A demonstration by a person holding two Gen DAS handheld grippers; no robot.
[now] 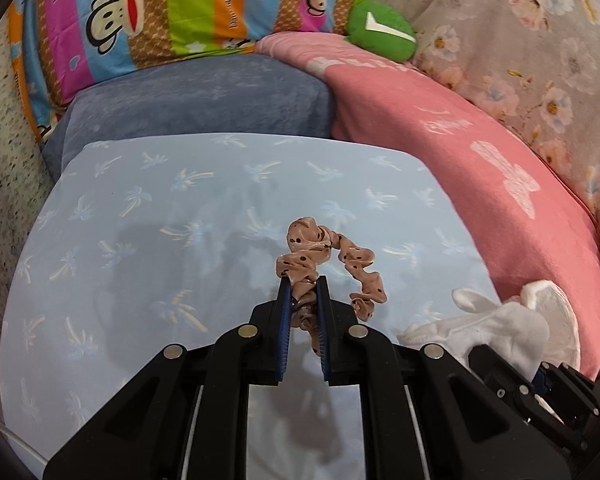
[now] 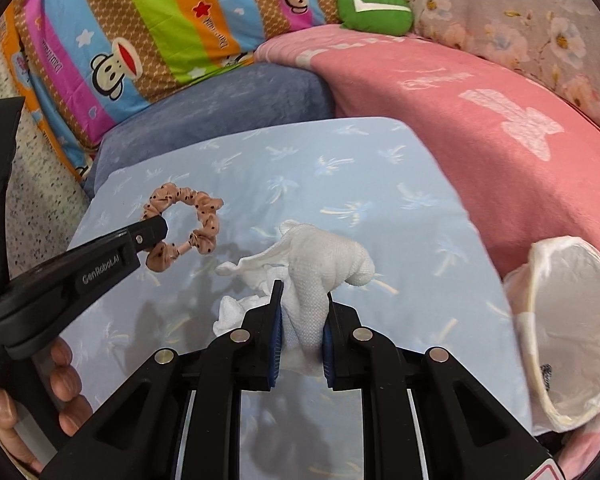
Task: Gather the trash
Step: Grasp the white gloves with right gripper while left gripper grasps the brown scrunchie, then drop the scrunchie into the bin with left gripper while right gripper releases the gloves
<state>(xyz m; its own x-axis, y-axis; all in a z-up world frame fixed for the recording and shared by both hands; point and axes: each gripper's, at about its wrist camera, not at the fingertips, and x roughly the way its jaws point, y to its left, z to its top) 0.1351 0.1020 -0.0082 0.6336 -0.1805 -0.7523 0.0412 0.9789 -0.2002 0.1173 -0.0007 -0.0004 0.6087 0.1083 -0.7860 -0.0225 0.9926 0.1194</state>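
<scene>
My left gripper is shut on a tan scrunchie with dark dots and holds it over the light blue palm-print pillow. In the right wrist view the left gripper shows at the left with the scrunchie hanging from it. My right gripper is shut on a crumpled white tissue above the same pillow. The tissue also shows at the lower right of the left wrist view.
A white lined bin lies on its side at the right, mouth toward me, against the pink blanket. A grey-blue cushion, a striped monkey pillow and a green plush sit behind.
</scene>
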